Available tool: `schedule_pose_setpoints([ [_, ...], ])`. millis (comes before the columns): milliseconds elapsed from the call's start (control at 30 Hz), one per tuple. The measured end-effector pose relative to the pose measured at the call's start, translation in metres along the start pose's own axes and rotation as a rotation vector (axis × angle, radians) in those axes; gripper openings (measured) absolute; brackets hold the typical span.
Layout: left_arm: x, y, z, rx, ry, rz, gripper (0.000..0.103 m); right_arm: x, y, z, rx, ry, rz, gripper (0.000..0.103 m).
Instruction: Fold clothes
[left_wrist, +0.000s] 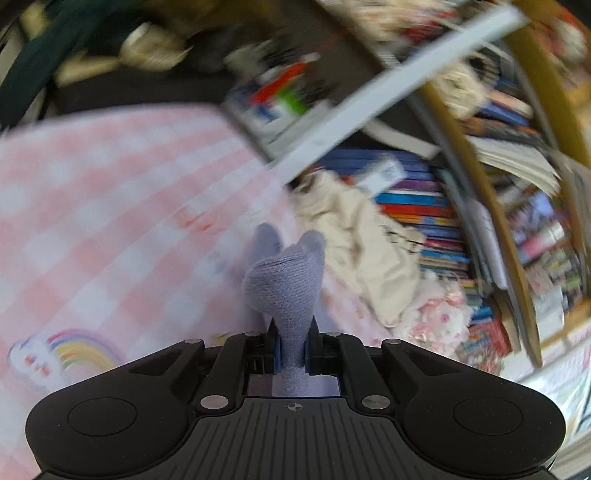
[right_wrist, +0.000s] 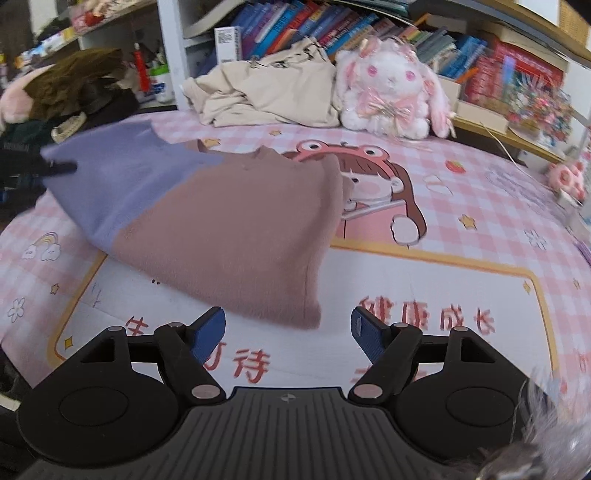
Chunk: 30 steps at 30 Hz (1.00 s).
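Observation:
A two-tone knit sweater (right_wrist: 229, 221), dusty pink with a lilac part, lies partly folded on the pink checked bed sheet (right_wrist: 461, 229). In the left wrist view my left gripper (left_wrist: 293, 343) is shut on a bunched fold of the lilac knit (left_wrist: 286, 280), held above the sheet (left_wrist: 110, 206). In the right wrist view the lilac end (right_wrist: 110, 173) is lifted toward the far left, where a dark gripper tip shows at its edge. My right gripper (right_wrist: 288, 328) stands open just in front of the sweater's near pink corner, with nothing between its blue pads.
A crumpled cream garment (right_wrist: 266, 92) and a white-pink plush rabbit (right_wrist: 391, 88) lie at the bed's far edge. Shelves of books (right_wrist: 332, 29) stand behind. Dark clothes (right_wrist: 66, 96) are piled at the far left. The left wrist view is blurred and tilted.

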<state>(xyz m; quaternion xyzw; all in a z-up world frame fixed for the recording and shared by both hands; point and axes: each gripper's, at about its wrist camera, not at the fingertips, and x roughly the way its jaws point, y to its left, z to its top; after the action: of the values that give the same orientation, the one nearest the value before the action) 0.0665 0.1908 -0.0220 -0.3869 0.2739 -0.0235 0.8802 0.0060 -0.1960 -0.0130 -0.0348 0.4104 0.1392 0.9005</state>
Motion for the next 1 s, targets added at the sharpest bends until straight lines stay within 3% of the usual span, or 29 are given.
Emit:
schedule_pose_setpoints([
  [133,-0.005,-0.064,-0.003,0.194,-0.047,0.029,0.009,0.001,-0.026,0.006,-0.022,-0.004,0.07,0.074],
  [300,0.001,-0.159,-0.026,0.516,-0.078,0.084,0.009,0.0,-0.057,0.006,-0.059,-0.02,0.164,0.074],
  [400,0.006,-0.204,-0.064,0.693,-0.059,0.101,0.011,0.001,-0.074,0.004,-0.074,-0.015,0.214,0.074],
  [467,0.016,-0.223,-0.102,0.791,-0.009,0.11,0.021,0.001,-0.085,0.001,-0.083,-0.006,0.242,0.074],
  [500,0.023,-0.229,-0.122,0.828,0.038,0.109,0.039,0.002,-0.091,-0.001,-0.082,0.003,0.253,0.074],
  [533,0.032,-0.231,-0.144,0.853,0.105,0.102,0.064,0.003,-0.097,-0.003,-0.075,0.013,0.257,0.074],
  [567,0.041,-0.234,-0.165,0.877,0.173,0.094,0.077,0.004,-0.103,-0.004,-0.067,0.023,0.259,0.074],
  [633,0.055,-0.233,-0.202,0.923,0.287,0.093,0.077,0.006,-0.115,-0.008,-0.051,0.043,0.265,0.074],
  [700,0.062,-0.231,-0.23,0.976,0.35,0.13,0.077,0.009,-0.126,-0.01,-0.033,0.061,0.27,0.074],
  [800,0.049,-0.235,-0.239,1.011,0.337,0.133,0.077,0.011,-0.139,-0.01,-0.005,0.072,0.297,0.074],
  [933,0.006,-0.229,-0.196,0.828,0.254,0.038,0.078,0.015,-0.147,0.004,0.052,0.071,0.383,0.074],
  [1000,-0.01,-0.221,-0.172,0.741,0.181,0.049,0.078,0.021,-0.143,0.015,0.077,0.077,0.438,0.074],
])
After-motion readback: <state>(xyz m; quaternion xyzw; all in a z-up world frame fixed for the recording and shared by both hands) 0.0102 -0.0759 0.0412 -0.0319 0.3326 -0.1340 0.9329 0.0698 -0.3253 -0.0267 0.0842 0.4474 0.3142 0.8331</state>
